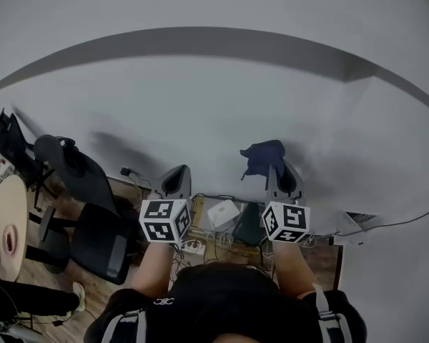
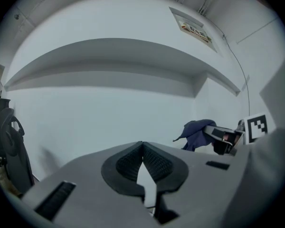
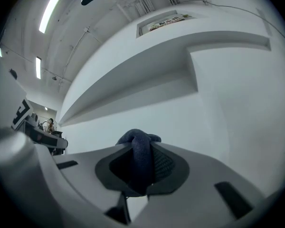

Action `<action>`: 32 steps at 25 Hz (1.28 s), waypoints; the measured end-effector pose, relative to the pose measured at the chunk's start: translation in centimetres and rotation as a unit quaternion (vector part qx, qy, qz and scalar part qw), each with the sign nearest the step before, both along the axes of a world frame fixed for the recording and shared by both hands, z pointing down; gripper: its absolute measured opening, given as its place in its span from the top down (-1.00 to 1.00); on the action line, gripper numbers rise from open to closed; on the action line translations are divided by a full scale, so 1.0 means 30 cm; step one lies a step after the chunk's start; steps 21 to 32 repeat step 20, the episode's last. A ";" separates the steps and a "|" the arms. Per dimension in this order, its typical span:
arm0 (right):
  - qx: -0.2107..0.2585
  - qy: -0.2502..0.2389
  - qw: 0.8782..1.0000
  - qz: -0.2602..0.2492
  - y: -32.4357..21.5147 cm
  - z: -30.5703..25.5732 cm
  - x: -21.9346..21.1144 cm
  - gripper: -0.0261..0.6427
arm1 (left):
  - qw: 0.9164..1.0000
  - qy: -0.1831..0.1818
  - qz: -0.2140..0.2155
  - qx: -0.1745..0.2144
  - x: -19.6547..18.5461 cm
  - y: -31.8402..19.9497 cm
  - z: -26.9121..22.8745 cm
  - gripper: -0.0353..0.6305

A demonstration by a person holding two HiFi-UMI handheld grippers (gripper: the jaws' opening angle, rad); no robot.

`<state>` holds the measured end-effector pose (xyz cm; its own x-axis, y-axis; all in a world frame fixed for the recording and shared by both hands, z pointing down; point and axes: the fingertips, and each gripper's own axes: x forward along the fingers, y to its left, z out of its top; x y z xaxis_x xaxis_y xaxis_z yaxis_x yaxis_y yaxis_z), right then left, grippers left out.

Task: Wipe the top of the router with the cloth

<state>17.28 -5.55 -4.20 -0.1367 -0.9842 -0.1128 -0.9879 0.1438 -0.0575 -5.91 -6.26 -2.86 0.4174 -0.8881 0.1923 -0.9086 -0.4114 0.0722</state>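
My right gripper (image 1: 277, 168) is shut on a dark blue cloth (image 1: 263, 156), which bunches out past the jaw tips. In the right gripper view the cloth (image 3: 140, 158) fills the gap between the jaws. My left gripper (image 1: 176, 174) is shut with nothing in it, its tips touching (image 2: 142, 145). Both are held up side by side, facing a white wall. From the left gripper view the cloth (image 2: 198, 133) shows off to the right. A small white box, probably the router (image 1: 223, 212), lies on the floor below, between the two grippers.
Cables and a power strip (image 1: 192, 247) lie on the wooden floor near the router. A black office chair (image 1: 93, 220) stands to the left, and a round wooden table (image 1: 6, 220) sits at the far left. The white wall (image 1: 214, 98) is straight ahead.
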 end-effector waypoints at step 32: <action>0.007 0.018 1.000 0.010 0.005 0.029 -0.179 0.80 | 0.999 0.005 0.048 -0.023 -0.047 -0.062 0.083 0.89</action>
